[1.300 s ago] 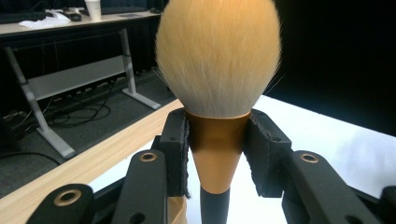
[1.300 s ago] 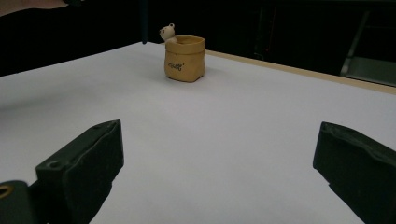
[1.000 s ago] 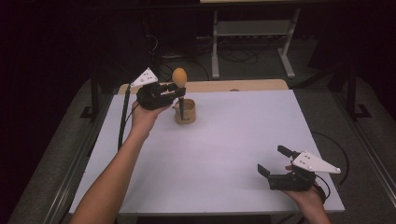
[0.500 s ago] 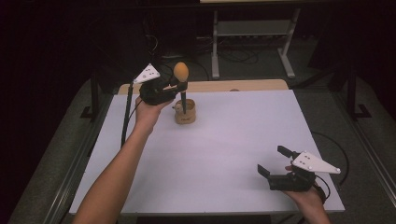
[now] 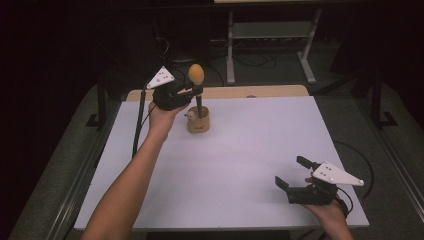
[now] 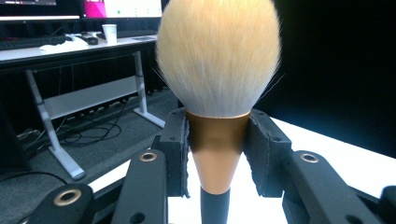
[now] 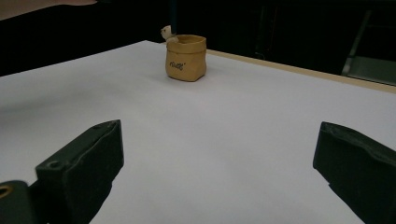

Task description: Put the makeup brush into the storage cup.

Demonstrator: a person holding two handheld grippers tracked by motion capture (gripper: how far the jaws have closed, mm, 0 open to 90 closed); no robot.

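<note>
Makeup brush (image 5: 196, 82): one item, pale bushy head uppermost, copper ferrule, dark slender handle. Long axis upright. Location: far left part of the white table (image 5: 240, 165), lower end of the handle at or just inside the mouth of the holder; whether it has cleared the rim cannot be told.

Left gripper (image 5: 192, 92): jaws pinching the brush from both sides at the ferrule, just under the bristles; in the left gripper view the pads (image 6: 176, 149) press on the copper cone (image 6: 215, 149).

Holder (image 5: 198, 121): small tan pot shaped like a sack, a little animal figure on its rim, standing directly under the brush. In the right gripper view it sits alone on the table (image 7: 186, 58), well ahead.

Right gripper (image 5: 292, 175): near right corner of the table, jaws spread wide, nothing between them, well apart from brush and holder.

Governing relation: handle in line with the pot's opening, so, as a judgement, the coming move is straight along that upright axis, up or down. The left hand (image 5: 162, 117) is the nearer.
</note>
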